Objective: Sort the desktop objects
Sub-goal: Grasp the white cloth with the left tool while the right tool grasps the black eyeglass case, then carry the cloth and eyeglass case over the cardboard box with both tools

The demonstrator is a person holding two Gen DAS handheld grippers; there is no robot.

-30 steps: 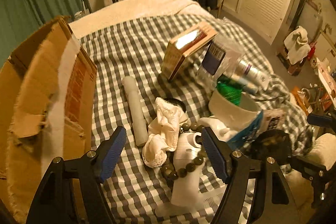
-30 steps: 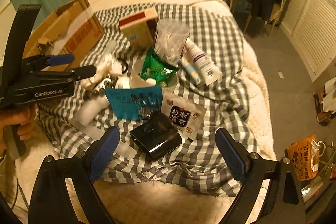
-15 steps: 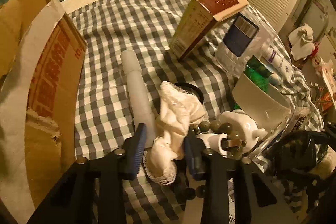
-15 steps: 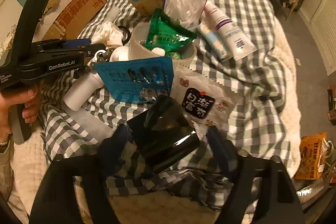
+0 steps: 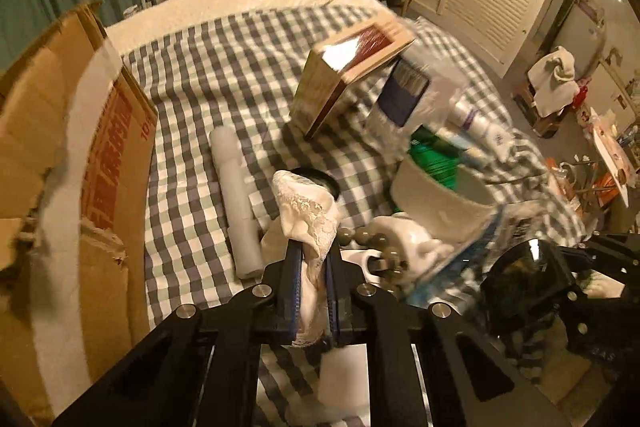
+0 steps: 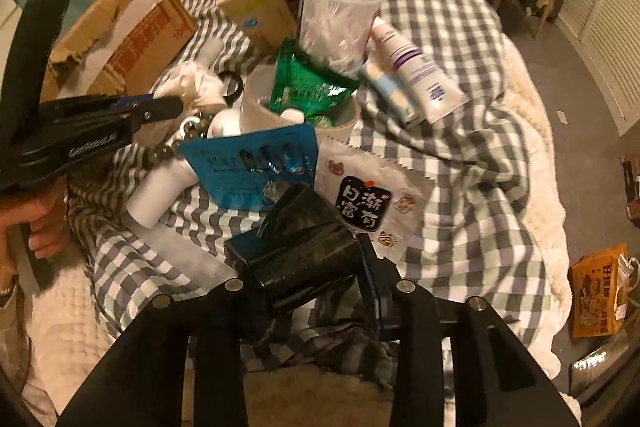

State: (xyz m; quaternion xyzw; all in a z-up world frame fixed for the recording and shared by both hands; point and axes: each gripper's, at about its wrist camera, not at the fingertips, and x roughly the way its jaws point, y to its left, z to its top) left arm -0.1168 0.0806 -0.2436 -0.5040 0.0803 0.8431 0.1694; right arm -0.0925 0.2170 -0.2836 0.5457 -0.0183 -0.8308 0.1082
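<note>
Both claws now narrower than before.

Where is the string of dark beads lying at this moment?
In the left wrist view the string of dark beads lies low in the centre, draped over a white device, just right of the lace cloth and below the white cup.

Left gripper (image 5: 312, 267) angled downward, jaws closing on lace cloth (image 5: 308, 215); right gripper (image 6: 300, 259) angled downward, jaws closing around black roll (image 6: 304, 239).
</note>
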